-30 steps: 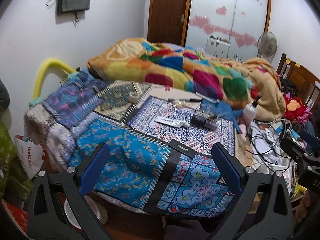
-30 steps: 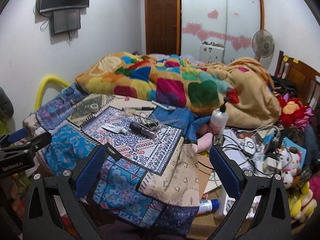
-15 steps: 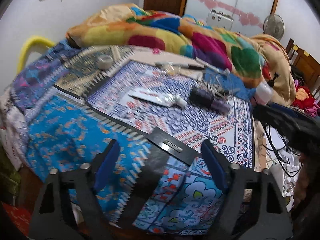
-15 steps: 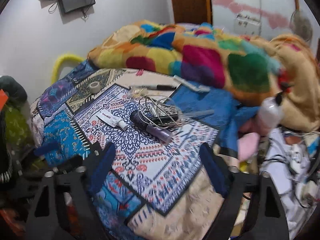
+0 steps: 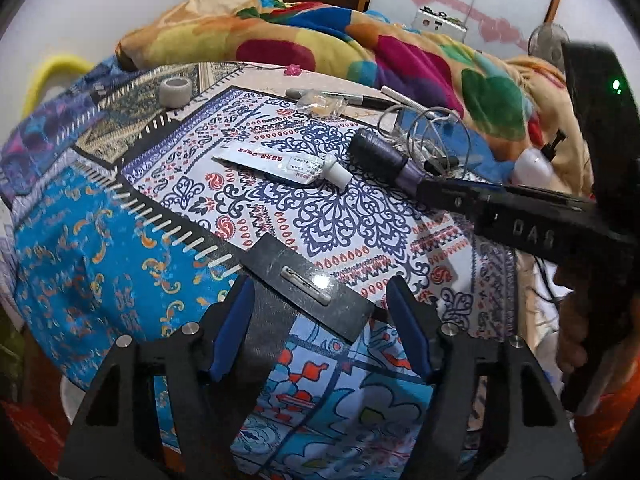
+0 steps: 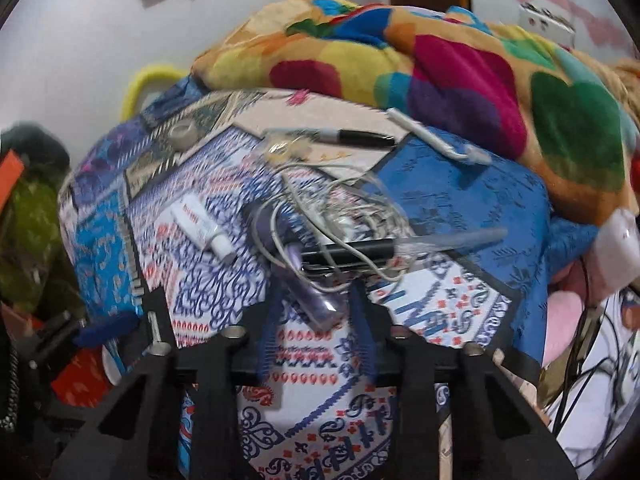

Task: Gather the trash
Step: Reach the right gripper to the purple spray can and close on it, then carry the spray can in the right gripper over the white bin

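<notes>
On the patterned bedspread [image 5: 120,248] lie a white ointment tube [image 5: 288,164] [image 6: 200,224], a dark purple tube [image 5: 384,156] [image 6: 304,280], a tangle of white cable [image 5: 424,136] [image 6: 332,208], a black marker [image 5: 360,98] [image 6: 360,136] and a crumpled clear wrapper [image 5: 320,106]. My right gripper [image 6: 316,320] is low over the bed with its jaws closing. The purple tube's near end lies between its fingers, with a gap on each side. My left gripper [image 5: 318,316] hangs over the bed's near edge, jaws closing, with only bedspread under them.
A bright patchwork blanket [image 5: 320,48] is heaped along the far side. A grey tape roll [image 5: 176,90] sits at the back left, and a pump bottle [image 5: 532,164] and loose cords at the right. A black pen [image 6: 352,248] lies under the cable tangle.
Both grippers have dropped towards the bed and their jaws have narrowed. The right one has swung in over the purple tube, whose end now lies between its fingers.
</notes>
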`<state>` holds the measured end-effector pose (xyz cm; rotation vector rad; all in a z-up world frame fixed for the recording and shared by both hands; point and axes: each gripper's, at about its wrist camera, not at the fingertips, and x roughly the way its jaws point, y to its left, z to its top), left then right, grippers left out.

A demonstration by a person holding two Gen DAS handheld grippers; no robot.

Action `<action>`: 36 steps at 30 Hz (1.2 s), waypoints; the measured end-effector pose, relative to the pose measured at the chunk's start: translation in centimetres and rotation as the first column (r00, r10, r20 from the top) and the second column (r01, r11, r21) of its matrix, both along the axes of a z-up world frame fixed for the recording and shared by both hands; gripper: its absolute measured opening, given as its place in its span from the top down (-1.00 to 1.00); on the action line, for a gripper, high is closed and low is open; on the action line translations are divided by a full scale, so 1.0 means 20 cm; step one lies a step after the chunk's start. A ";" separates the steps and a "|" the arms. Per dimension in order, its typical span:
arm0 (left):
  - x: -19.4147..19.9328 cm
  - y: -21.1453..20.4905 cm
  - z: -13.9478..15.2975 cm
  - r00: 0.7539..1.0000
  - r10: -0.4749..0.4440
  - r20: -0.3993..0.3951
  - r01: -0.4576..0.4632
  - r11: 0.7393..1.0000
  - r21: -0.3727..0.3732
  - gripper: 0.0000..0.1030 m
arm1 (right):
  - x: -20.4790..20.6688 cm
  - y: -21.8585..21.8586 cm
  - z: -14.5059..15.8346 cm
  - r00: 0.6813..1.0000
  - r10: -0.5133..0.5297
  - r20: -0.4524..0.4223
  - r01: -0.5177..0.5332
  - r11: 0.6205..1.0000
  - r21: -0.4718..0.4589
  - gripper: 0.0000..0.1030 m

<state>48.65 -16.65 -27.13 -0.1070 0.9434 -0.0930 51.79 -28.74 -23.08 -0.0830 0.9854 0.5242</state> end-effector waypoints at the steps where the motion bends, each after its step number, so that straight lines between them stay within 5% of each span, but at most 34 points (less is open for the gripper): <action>1: 0.00 -0.01 0.00 1.000 0.003 0.006 -0.003 1.000 0.017 -0.31 | -0.01 0.00 0.00 1.000 0.007 0.009 -0.007 1.000 -0.012 0.58; 5: -0.02 -0.05 -0.02 0.999 0.021 0.049 -0.026 0.993 0.118 0.10 | -0.06 0.03 0.00 0.999 0.044 0.031 -0.042 0.998 -0.048 0.63; 9: -0.03 -0.03 -0.01 0.999 -0.011 0.052 0.005 0.993 0.116 0.46 | -0.11 -0.03 0.01 0.999 0.045 -0.007 -0.045 0.999 -0.028 0.63; 20: -0.04 0.12 0.00 0.995 -0.094 0.013 0.094 0.995 -0.027 0.51 | -0.30 -0.05 0.00 0.997 0.066 -0.041 -0.069 0.995 -0.070 0.61; 26: -0.05 0.08 0.00 0.996 -0.092 0.003 0.092 0.995 0.027 0.50 | -0.24 0.00 0.01 0.998 0.055 -0.038 -0.057 0.997 -0.051 0.60; 31: -0.06 0.00 -0.01 0.995 -0.101 0.025 0.096 0.984 0.150 0.42 | -0.19 0.04 -0.01 0.997 0.068 -0.035 -0.069 0.997 -0.032 0.56; 36: -0.05 0.04 -0.01 0.997 -0.080 0.024 0.076 0.990 0.118 0.48 | -0.17 0.08 -0.03 0.998 0.061 -0.030 -0.062 0.997 -0.037 0.55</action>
